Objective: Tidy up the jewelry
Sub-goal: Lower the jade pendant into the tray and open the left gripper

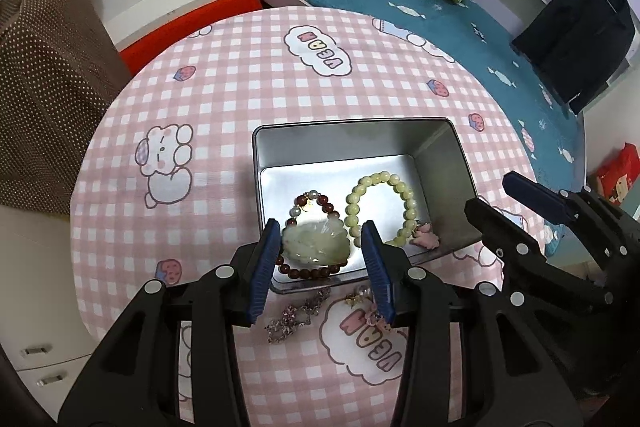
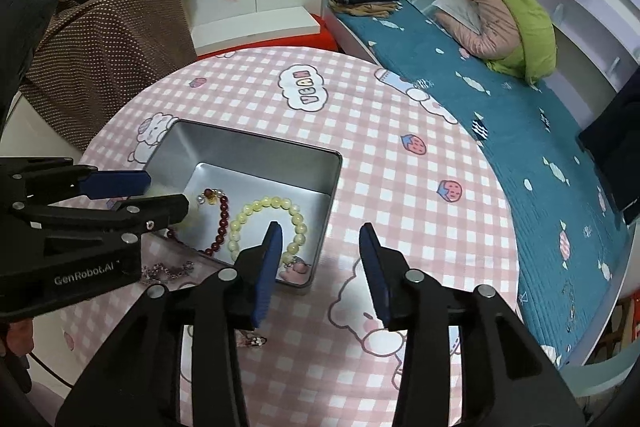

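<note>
A silver tin (image 1: 352,123) stands open on the pink checked tablecloth (image 1: 240,75). My left gripper (image 1: 320,243) hangs over the tin's near edge, shut on a pale green jade pendant (image 1: 314,245); its dark red bead bracelet (image 1: 316,273) trails down into the tin. A yellow-green bead bracelet (image 1: 384,211) with a pink charm (image 1: 426,239) lies in the tin. In the right wrist view my right gripper (image 2: 320,247) is open over the near right corner of the tin (image 2: 260,143), nothing between its fingers, and the left gripper (image 2: 166,193) reaches in from the left.
On the cloth before the tin lie a sparkly chain (image 1: 294,315) and a pearl-and-pink-flower piece (image 1: 368,301). Another small piece (image 2: 252,341) lies by my right gripper. A bed with a teal cover (image 2: 500,115) borders the round table on the right, a brown dotted cloth (image 1: 44,67) on the left.
</note>
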Demonstrator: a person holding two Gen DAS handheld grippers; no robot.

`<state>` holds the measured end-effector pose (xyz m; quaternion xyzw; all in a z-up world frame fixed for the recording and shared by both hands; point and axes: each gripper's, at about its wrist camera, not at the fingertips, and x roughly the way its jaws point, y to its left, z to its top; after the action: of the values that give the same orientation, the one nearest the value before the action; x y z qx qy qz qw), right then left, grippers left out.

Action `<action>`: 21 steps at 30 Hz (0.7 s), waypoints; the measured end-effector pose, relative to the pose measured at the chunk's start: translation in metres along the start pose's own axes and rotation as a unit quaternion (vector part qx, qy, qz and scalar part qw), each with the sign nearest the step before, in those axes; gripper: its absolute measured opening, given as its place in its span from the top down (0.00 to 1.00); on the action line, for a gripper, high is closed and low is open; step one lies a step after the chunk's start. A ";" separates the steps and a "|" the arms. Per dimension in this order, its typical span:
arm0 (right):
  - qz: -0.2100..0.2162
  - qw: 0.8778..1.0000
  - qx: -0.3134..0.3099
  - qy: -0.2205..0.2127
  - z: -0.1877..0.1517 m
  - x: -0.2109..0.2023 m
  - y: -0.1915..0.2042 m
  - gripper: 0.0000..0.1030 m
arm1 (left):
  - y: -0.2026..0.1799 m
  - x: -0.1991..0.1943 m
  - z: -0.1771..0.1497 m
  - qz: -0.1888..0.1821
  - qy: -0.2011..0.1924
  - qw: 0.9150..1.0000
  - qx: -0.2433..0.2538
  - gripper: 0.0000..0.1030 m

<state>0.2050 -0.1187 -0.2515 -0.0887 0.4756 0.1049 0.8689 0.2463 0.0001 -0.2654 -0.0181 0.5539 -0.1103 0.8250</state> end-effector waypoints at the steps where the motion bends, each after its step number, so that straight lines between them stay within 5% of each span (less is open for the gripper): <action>1: -0.002 1.000 0.001 0.001 0.000 0.000 -0.001 0.62 | 0.000 0.001 0.000 0.001 0.001 1.000 0.001 0.58; 21: -0.017 1.000 0.023 -0.005 -0.002 -0.007 -0.008 0.54 | -0.004 -0.008 0.001 0.001 -0.003 1.000 0.011 0.52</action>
<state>0.2017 -0.1281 -0.2462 -0.0761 0.4719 0.0791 0.8748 0.2439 -0.0026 -0.2573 -0.0094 0.5506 -0.1156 0.8266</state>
